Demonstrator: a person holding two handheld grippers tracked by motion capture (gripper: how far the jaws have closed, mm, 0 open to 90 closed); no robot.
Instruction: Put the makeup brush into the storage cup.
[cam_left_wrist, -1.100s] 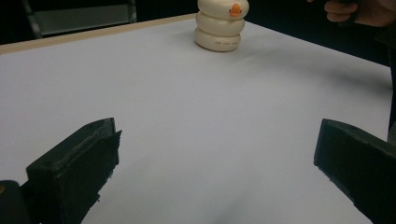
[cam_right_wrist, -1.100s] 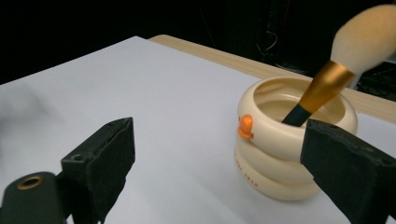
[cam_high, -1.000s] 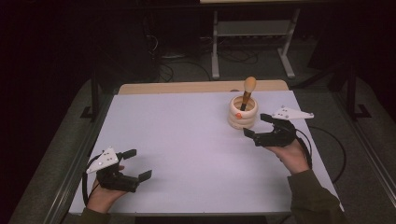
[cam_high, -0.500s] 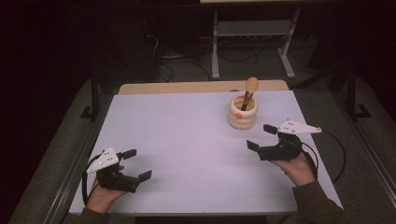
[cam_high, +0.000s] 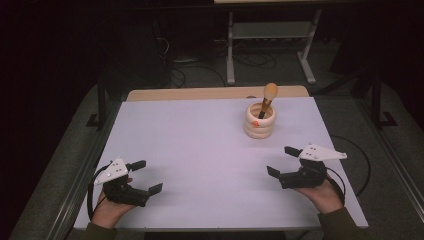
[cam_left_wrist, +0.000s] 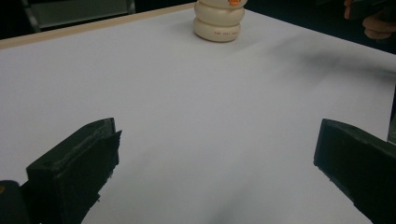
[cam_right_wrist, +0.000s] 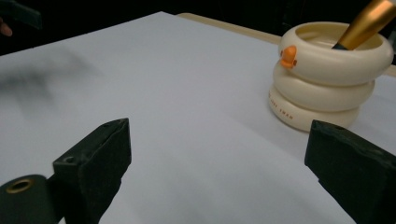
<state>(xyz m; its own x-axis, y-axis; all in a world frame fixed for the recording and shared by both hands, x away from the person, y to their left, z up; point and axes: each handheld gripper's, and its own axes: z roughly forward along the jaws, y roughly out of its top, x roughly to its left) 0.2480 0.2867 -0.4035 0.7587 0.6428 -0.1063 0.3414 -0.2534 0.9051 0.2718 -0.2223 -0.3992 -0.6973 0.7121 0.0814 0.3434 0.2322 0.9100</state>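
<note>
Right tongs (cam_high: 281, 161) back from cream holder (cam_high: 260, 122)

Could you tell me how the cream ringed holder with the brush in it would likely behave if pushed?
The cream ringed holder looks squat and wide-based, so it would probably slide, not tip. Its leaning gold-handled brush may rattle or shift.

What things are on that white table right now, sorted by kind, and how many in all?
Cream ringed holder: 1
Brush with a golden handle, standing in the holder: 1
Hand-held grippers, both open and empty: 2, the left gripper and the right gripper
Total: 4
</note>
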